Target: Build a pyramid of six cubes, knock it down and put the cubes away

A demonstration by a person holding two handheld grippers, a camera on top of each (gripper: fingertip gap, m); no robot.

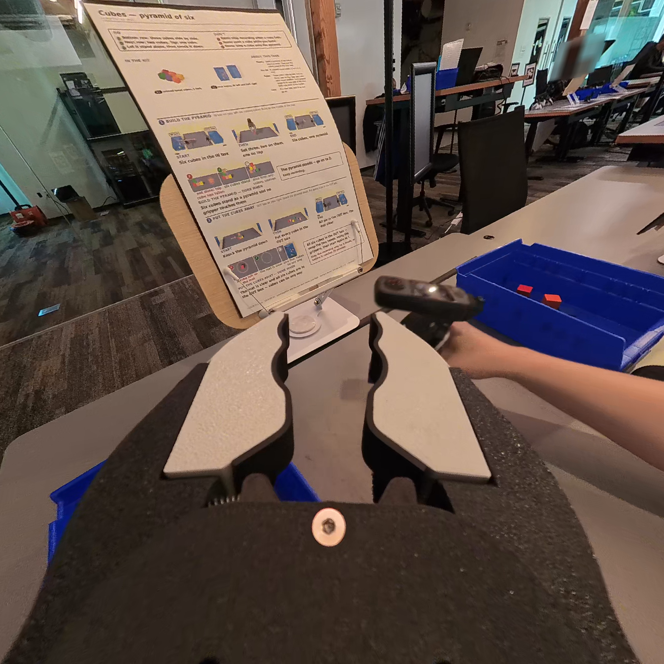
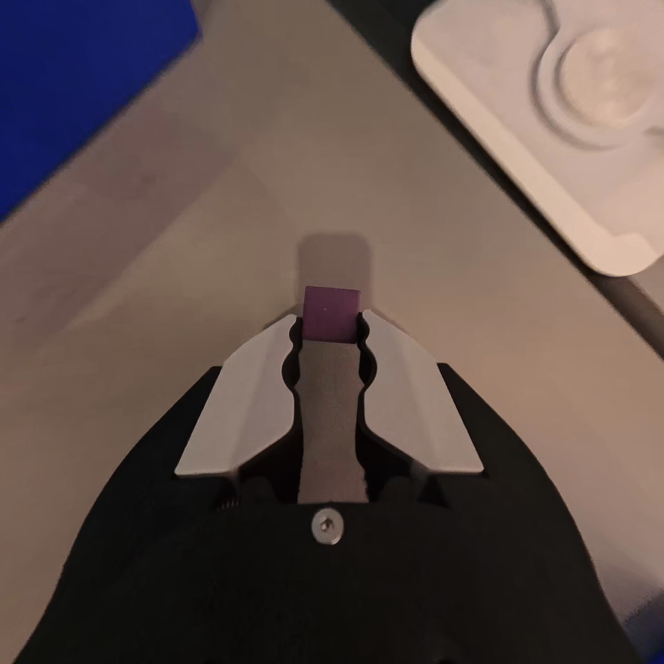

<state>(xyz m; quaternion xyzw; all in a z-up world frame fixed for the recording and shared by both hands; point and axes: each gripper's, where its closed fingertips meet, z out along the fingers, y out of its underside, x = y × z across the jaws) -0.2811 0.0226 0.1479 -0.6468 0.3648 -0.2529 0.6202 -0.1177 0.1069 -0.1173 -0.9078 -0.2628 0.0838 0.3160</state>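
Note:
My left gripper (image 1: 328, 323) is open and empty, held above the grey table with its tips toward the instruction stand. My right gripper (image 2: 330, 319) is shut on a purple cube (image 2: 330, 310) at its fingertips, held above the table with the cube's shadow just beyond it. In the left wrist view the right gripper's black body (image 1: 427, 298) shows in a person's hand, next to the blue box (image 1: 560, 345) on the right. Two red cubes (image 1: 524, 290) (image 1: 552, 300) lie in that box.
An instruction sheet on a wooden board (image 1: 230, 151) stands on a white base (image 1: 323, 323) (image 2: 539, 136) at the table's far edge. A second blue box (image 1: 64, 503) sits under my left gripper. A blue box wall (image 2: 72, 90) shows at upper left.

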